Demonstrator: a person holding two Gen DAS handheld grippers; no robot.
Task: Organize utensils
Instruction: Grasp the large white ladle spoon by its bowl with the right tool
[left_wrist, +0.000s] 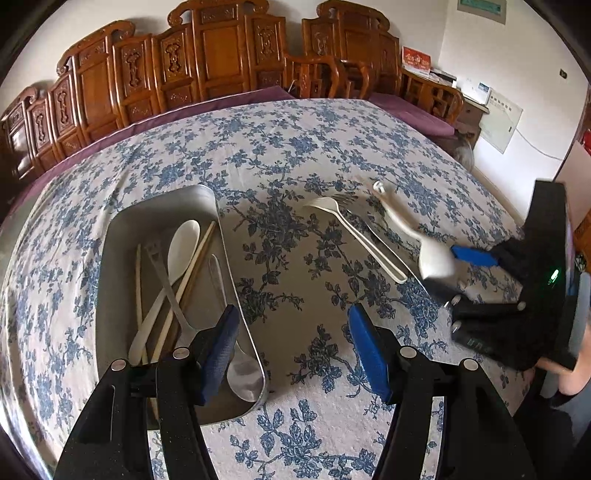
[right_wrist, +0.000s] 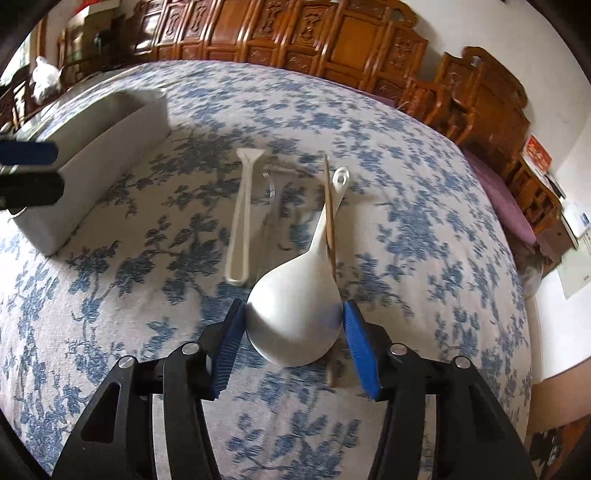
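Observation:
A white rice spoon (right_wrist: 295, 295) lies on the flowered tablecloth with its bowl toward me. My right gripper (right_wrist: 293, 325) is shut on that bowl, one blue pad touching each edge. A wooden chopstick (right_wrist: 330, 221) runs along the spoon's handle and under the bowl's right side. Left of them lie a long white plastic utensil (right_wrist: 242, 221) and a fork (right_wrist: 271, 184). In the left wrist view my left gripper (left_wrist: 291, 332) stands open above the right rim of a metal tray (left_wrist: 207, 195), holding nothing. The tray holds a white spoon (left_wrist: 181, 251), chopsticks (left_wrist: 195, 266) and a metal spoon (left_wrist: 243, 373).
The tablecloth (left_wrist: 295, 155) covers a broad round table. Carved wooden chairs (left_wrist: 221, 55) line its far side. A person's hand (left_wrist: 569, 373) holds the right gripper at the table's right edge. The tray (right_wrist: 110, 147) stands far left in the right wrist view.

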